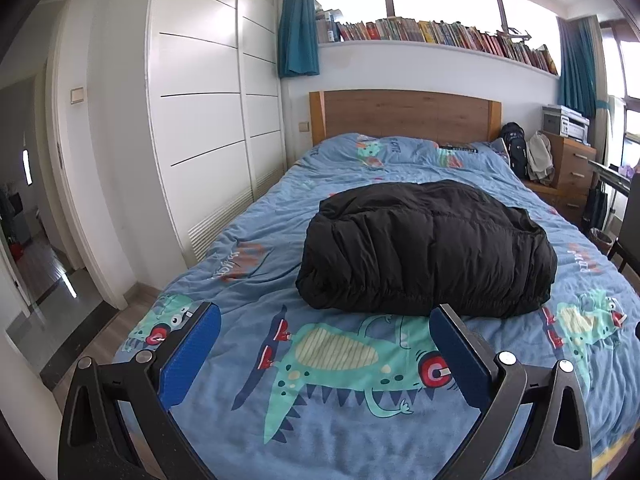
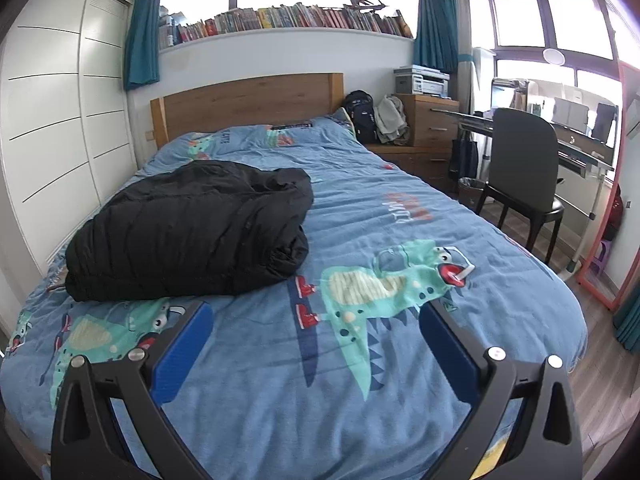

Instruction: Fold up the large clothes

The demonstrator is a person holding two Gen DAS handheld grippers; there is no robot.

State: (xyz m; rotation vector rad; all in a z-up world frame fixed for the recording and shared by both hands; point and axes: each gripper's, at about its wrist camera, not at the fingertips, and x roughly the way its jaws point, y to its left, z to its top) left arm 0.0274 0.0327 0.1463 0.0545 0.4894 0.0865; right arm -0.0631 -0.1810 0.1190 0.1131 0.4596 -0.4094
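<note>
Nearest: blue dinosaur-print quilt [image 1: 248, 240] covering wooden bed [image 1: 404, 114]. Mid-bed, folded puffy black padded jacket [image 1: 424, 252], long axis across the mattress. Left hand-held gripper [image 1: 324, 322] and right hand-held gripper [image 2: 316, 316] both spread wide, holding nothing, hovering short of the jacket.

Daylit bedroom: white wardrobe [image 1: 208, 120], bookshelf [image 1: 436, 36], desk chair [image 2: 524, 160].

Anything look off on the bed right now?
Nothing stands out. The black puffy quilted jacket lies in a folded bundle on the blue dinosaur-print duvet, untouched by either open claw: left claw, right claw.
</note>
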